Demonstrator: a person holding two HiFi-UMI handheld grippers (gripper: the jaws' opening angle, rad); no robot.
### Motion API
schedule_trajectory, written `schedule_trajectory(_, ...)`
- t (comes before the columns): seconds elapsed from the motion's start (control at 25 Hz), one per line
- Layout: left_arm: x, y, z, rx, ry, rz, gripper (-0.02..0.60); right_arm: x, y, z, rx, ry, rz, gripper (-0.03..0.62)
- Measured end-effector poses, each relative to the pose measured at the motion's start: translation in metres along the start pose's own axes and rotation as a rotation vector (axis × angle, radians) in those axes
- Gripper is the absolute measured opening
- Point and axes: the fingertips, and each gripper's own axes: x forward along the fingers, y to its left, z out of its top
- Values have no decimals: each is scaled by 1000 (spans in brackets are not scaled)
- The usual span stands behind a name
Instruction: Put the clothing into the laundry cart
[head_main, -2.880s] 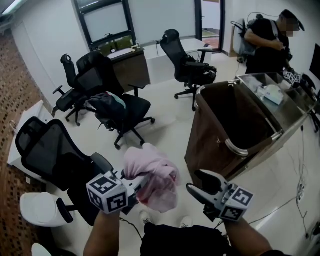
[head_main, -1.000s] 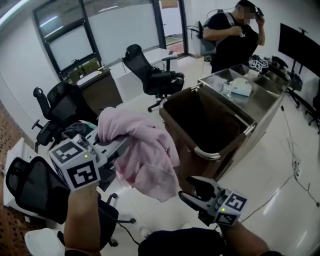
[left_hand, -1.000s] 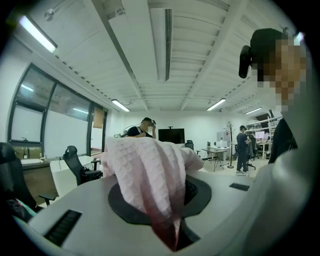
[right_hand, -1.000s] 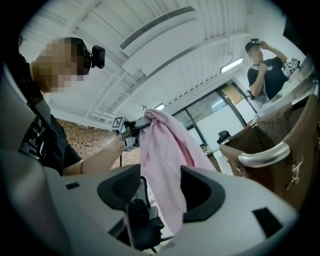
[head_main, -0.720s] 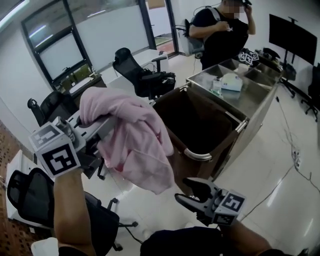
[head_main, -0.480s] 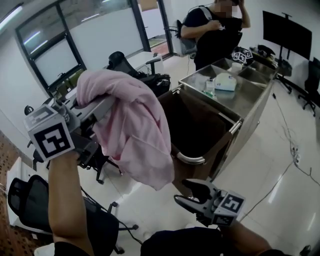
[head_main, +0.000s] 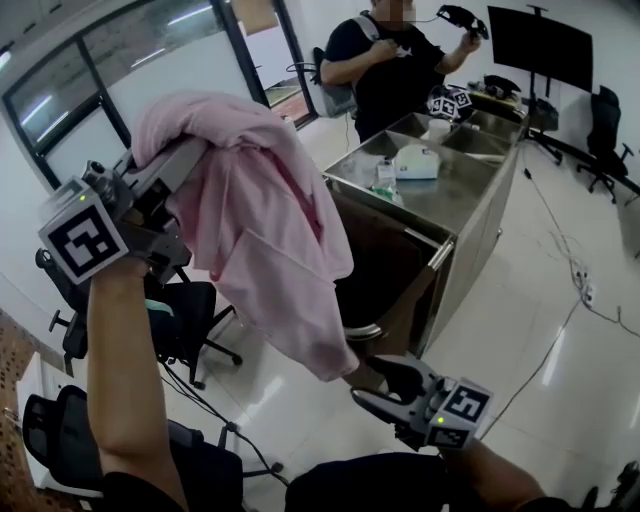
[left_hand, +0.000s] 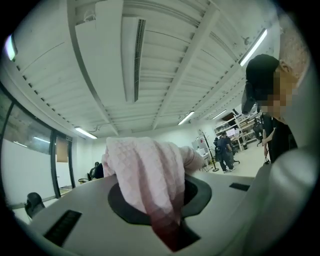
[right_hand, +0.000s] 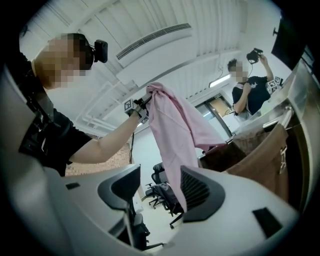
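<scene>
left gripper (head_main: 186, 160): clenched on the pink garment (head_main: 262, 225). We see a fold pinched btw the closed jaws, cloth bulging up and out over them in the left gripper view. Held high at head-view left, pointing approx. level.
right gripper (head_main: 368, 382): released, jaws wide apart, nothing gripped. It sits low in front of us. In its own view the garment only shows far off through the gap.
garment look: pale pink w/ a fine waffle-like weave up close. It is bunched over the top of the left gripper, then hangs in long loose folds w/ a darker pink strip inside.
garment place: in the air, hanging from the left gripper, at head-view left of the laundry cart (head_main: 398, 318) and partly in front of its opening, not inside it. The lower end comes down just by the right gripper's upper jaw; we can't tell if they touch.
cart: brown fabric bin w/ metal rim, set against a steel counter (head_main: 470, 185) w/ compartments.
bkgd: person in black (head_main: 385, 70) behind the counter, office chair (head_main: 190, 312) below our left arm.
</scene>
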Motion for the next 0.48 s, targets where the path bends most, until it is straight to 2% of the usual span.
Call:
schedule_trajectory(0.04, 7, 0, -3, -13, 11, -13, 86, -2, -2, 2, 0, -6, -7, 258)
schedule_trajectory(0.12, 20, 1, -24, -69, 94, -42, 85, -6, -4, 4, 0, -17, -19, 258)
schedule_trajectory(0.28, 29, -3, -108, -141, 366, -91, 86, -11, -10, 5, 5, -28, -36, 258)
schedule_trajectory(0.36, 26, -7, -150, -146, 465, -81, 86, -12, -13, 2, 11, -17, -40, 258)
schedule_trajectory(0.48, 18, -8, -206, -148, 581, -22, 86, -14, -15, -3, 30, 8, -42, 258)
